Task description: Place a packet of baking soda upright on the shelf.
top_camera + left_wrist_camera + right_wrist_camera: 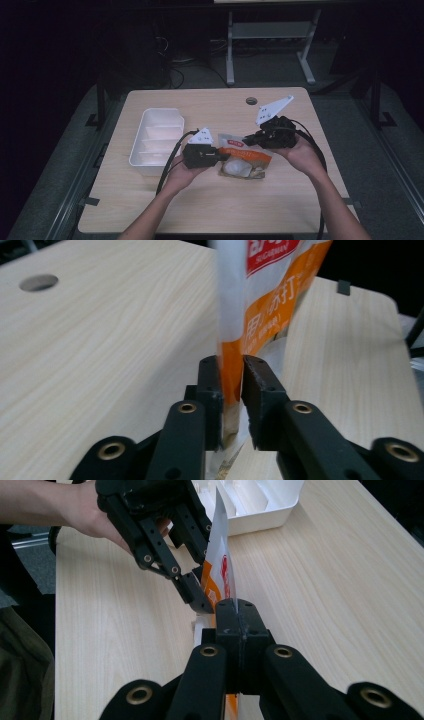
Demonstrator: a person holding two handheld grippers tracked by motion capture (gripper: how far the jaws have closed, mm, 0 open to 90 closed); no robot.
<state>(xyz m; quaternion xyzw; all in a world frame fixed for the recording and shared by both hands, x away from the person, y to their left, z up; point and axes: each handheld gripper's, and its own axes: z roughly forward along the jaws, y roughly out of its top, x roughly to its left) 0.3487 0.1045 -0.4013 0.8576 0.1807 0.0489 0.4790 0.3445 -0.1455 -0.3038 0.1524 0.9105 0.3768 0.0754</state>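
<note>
A snack packet (245, 160) in orange and white, with a red label, is held just above the light wooden table (200, 205) between both hands. My left gripper (225, 156) comes in from the left. In its own view the two pads (231, 375) press on the packet's orange lower part (265, 305). From the right, my right gripper (248, 141) has its jaws (235, 605) shut tight on the packet's thin edge (220, 565). The left gripper (202, 600) also shows in the right gripper view, clamped on the same packet.
A white divided tray (150, 165) sits on the table left of the hands, its white wall (260, 517) also visible in the right gripper view. A round cable hole (251, 100) lies near the far edge. Table legs and dark floor lie beyond.
</note>
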